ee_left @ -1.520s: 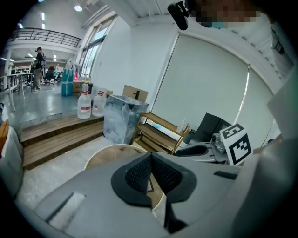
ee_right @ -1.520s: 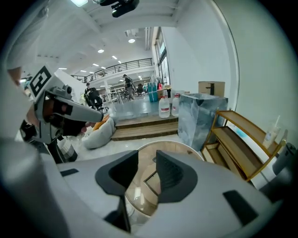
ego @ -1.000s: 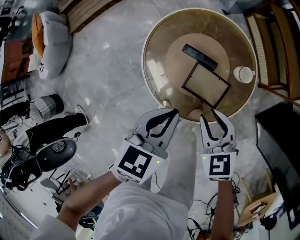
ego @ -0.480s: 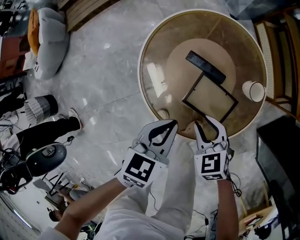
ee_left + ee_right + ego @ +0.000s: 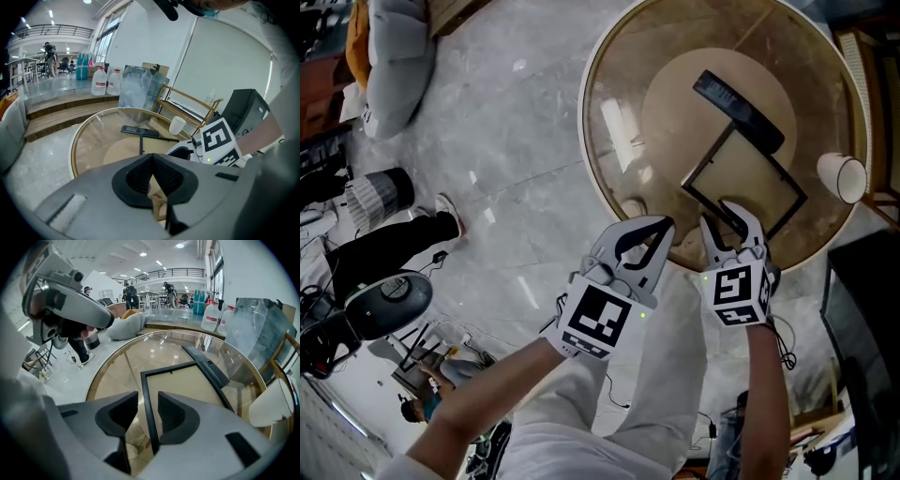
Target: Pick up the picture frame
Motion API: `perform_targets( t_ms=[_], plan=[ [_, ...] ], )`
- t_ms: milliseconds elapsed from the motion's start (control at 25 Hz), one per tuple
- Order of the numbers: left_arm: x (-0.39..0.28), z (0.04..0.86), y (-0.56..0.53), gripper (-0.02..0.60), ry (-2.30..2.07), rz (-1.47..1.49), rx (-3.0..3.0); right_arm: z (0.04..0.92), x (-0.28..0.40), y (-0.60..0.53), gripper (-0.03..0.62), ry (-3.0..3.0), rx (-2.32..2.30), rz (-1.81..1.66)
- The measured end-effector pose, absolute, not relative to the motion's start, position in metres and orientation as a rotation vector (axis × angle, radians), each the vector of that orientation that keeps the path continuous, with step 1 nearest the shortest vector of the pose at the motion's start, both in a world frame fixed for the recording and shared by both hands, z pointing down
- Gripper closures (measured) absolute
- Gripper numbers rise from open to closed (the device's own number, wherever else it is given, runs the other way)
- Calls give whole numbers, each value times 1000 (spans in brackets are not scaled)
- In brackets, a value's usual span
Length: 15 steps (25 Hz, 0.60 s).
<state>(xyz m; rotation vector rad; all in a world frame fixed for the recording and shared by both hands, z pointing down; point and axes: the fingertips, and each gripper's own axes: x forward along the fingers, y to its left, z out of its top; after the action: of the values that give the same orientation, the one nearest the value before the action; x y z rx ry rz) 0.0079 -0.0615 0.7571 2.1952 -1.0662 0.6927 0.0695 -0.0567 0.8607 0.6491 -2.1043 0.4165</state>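
Right gripper view: found right gripper [image 5: 149, 414] spread astride the near rail of the picture frame [image 5: 187, 380], flat on the glass table [image 5: 112, 371]; left gripper [image 5: 151, 176] closed, empty. Judged likely: thin rail slipping from a shallow pinch.

Picture frame [image 5: 742, 180] black border, tan centre; table [image 5: 623, 112] amber glass (cup [image 5: 842, 176] white).
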Motion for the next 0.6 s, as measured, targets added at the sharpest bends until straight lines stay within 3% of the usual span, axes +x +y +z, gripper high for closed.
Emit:
perform_targets(
  t_ms=[600],
  plan=[
    [4,764,-59,591,-1053,701,2175,881,69,-56,500,-1994,565,76]
  ],
)
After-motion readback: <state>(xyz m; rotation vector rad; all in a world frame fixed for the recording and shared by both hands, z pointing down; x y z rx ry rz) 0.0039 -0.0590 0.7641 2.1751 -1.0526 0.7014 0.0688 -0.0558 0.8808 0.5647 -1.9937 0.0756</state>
